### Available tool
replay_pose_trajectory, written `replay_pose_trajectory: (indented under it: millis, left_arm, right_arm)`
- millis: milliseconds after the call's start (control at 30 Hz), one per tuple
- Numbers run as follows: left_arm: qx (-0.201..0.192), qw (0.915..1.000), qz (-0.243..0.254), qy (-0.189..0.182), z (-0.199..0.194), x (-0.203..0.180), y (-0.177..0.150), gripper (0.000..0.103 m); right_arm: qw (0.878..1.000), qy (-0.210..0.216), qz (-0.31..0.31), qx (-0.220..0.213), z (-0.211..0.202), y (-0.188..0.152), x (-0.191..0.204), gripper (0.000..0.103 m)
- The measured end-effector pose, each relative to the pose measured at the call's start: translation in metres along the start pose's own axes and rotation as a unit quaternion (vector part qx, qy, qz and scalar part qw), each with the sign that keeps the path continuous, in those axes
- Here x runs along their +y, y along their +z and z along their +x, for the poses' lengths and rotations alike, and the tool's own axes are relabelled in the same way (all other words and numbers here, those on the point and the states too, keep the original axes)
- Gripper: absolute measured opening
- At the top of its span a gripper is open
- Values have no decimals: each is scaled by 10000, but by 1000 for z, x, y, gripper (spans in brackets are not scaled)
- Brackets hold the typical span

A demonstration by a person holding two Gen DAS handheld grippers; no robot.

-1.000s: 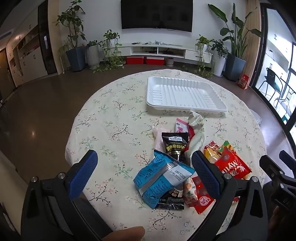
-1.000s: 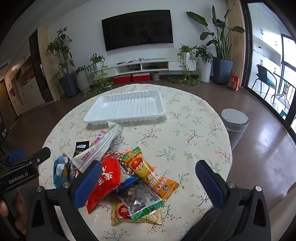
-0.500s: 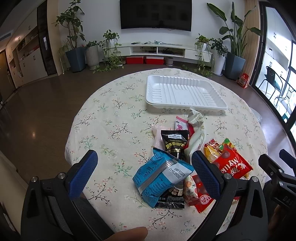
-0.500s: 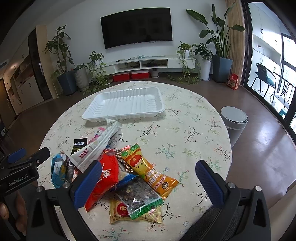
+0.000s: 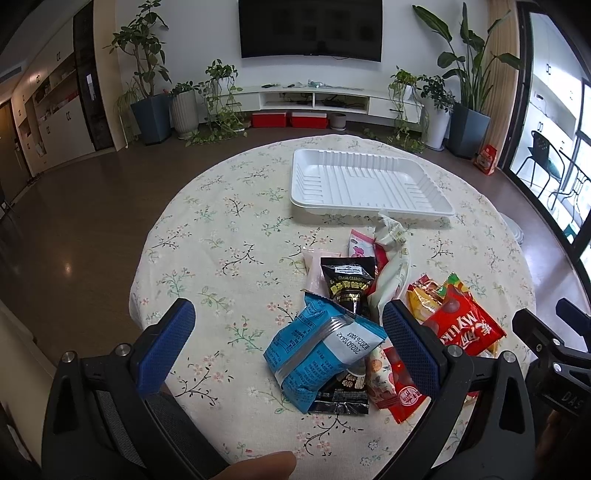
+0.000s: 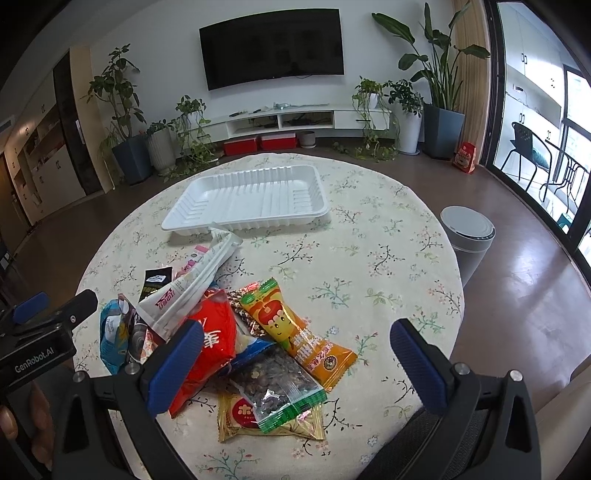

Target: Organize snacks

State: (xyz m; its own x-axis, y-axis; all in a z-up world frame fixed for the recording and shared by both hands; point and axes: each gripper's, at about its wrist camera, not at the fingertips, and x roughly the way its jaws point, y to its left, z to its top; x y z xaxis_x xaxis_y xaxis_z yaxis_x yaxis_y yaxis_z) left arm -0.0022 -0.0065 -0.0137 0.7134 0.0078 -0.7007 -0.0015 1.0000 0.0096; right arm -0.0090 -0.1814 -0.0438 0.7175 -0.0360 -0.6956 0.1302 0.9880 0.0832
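Note:
A pile of snack packets lies on the near part of a round floral-cloth table (image 5: 229, 236). It holds a blue packet (image 5: 321, 350), a black packet (image 5: 347, 284), a white-and-red packet (image 5: 391, 258) and a red packet (image 5: 461, 325). In the right wrist view I also see an orange packet (image 6: 295, 332), a clear nut packet (image 6: 277, 387) and the red packet (image 6: 210, 347). An empty white tray (image 5: 365, 181) sits behind the pile; it also shows in the right wrist view (image 6: 251, 199). My left gripper (image 5: 288, 343) is open above the blue packet. My right gripper (image 6: 295, 369) is open above the nut packet.
A grey lidded bin (image 6: 467, 236) stands on the floor right of the table. Potted plants (image 5: 147, 81), a TV (image 5: 310, 29) and a low white cabinet (image 5: 314, 99) line the far wall. The table edge (image 6: 454, 314) drops off at the right.
Both grippers have drifted slightly forward toward the snack pile. Both stay open and nothing on the table has moved.

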Motion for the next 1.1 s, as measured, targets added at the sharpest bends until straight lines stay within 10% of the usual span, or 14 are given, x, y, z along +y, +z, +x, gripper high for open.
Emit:
replay_pose_trajectory:
  millis: [1100]
  left_arm:
    - [13, 10000, 30, -15, 2, -3, -5, 103]
  right_arm:
    - [10000, -5, -1, 30, 1, -1, 1, 103]
